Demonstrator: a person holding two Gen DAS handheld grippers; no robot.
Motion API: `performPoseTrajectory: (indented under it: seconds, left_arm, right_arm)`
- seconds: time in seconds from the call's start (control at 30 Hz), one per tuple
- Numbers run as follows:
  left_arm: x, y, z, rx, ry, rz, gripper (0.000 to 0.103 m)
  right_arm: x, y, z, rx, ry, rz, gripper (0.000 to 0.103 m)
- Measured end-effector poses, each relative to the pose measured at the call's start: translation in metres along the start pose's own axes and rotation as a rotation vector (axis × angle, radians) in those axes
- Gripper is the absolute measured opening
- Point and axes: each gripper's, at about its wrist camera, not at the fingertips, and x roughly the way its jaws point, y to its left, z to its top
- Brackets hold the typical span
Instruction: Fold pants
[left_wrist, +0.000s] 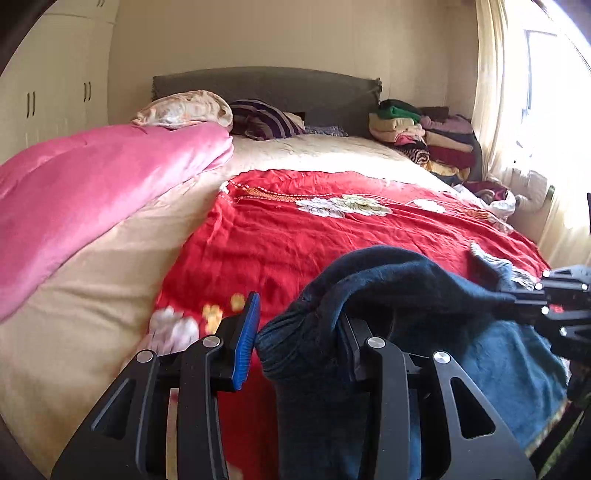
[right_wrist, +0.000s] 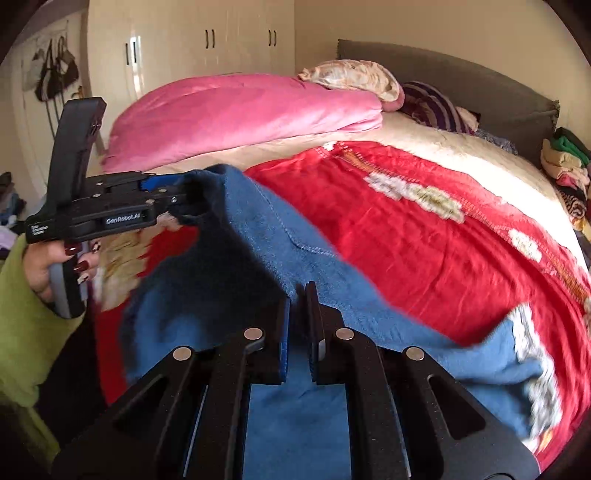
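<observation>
Blue pants (left_wrist: 388, 291) hang between both grippers above the red blanket (left_wrist: 295, 236). In the left wrist view my left gripper (left_wrist: 299, 325) stands open, with the bunched pants fabric draped over its right finger and the blue-padded left finger (left_wrist: 245, 339) bare. My right gripper (left_wrist: 554, 302) enters from the right edge, holding the other end of the fabric. In the right wrist view my right gripper (right_wrist: 299, 325) is shut on the pants (right_wrist: 277, 229), and the left gripper (right_wrist: 173, 201) is at the left with fabric at its tip.
The bed carries a red flowered blanket (right_wrist: 424, 236), a pink quilt (left_wrist: 92, 184) at the left, pillows (left_wrist: 184, 109) by the grey headboard (left_wrist: 266, 86), and a pile of folded clothes (left_wrist: 424, 136) at the far right. White wardrobes (right_wrist: 203, 40) stand behind.
</observation>
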Motion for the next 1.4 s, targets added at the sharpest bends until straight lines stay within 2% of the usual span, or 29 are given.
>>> performPoseTrajectory:
  seconds: [0.23,0.37,0.53,0.77,0.9,0.93,1.07,1.1,1.13,1.17,1.2,1.27,1.37,1.4]
  left_arm:
    - [-0.032,0.005,-0.030,-0.012,0.045,-0.006,0.035]
    - [-0.042,0.004,-0.046,0.013,0.081,0.010,0.035]
    - [-0.052,0.011,-0.067,-0.009,0.127,0.004,0.035]
    - [-0.067,0.015,-0.073,-0.010,0.130,0.015,0.035]
    - [-0.077,0.029,-0.069,-0.064,0.125,-0.001,0.035]
    - [-0.078,0.030,-0.068,-0.074,0.123,-0.004,0.035]
    - [-0.066,0.035,-0.057,-0.131,0.144,-0.101,0.037]
    - [-0.060,0.036,-0.055,-0.148,0.163,-0.116,0.045]
    - [-0.053,0.037,-0.053,-0.166,0.177,-0.125,0.058]
    - [-0.045,0.039,-0.052,-0.188,0.195,-0.136,0.061]
    - [-0.039,0.040,-0.051,-0.203,0.205,-0.145,0.061]
    - [-0.024,0.041,-0.051,-0.226,0.237,-0.167,0.061]
    - [-0.007,0.039,-0.052,-0.234,0.274,-0.158,0.060]
    - [-0.003,0.038,-0.052,-0.238,0.276,-0.152,0.050]
  right_arm:
    - [-0.018,0.034,-0.029,0.001,0.019,0.041,0.004]
    - [-0.025,0.056,-0.044,-0.037,0.039,0.053,0.004]
    - [-0.031,0.072,-0.062,-0.051,0.065,0.079,0.004]
    - [-0.045,0.085,-0.078,-0.070,0.071,0.109,0.004]
    - [-0.044,0.093,-0.093,-0.072,0.095,0.146,0.003]
    - [-0.043,0.096,-0.096,-0.080,0.105,0.140,0.003]
    - [-0.044,0.102,-0.097,-0.094,0.091,0.120,0.005]
    - [-0.045,0.103,-0.098,-0.101,0.088,0.112,0.012]
    - [-0.046,0.103,-0.098,-0.112,0.087,0.095,0.022]
    - [-0.046,0.104,-0.098,-0.131,0.089,0.068,0.025]
    - [-0.046,0.104,-0.100,-0.150,0.094,0.055,0.029]
    - [-0.041,0.106,-0.101,-0.194,0.108,0.019,0.029]
    - [-0.028,0.107,-0.100,-0.260,0.128,-0.035,0.029]
    - [-0.023,0.108,-0.100,-0.287,0.136,-0.060,0.029]
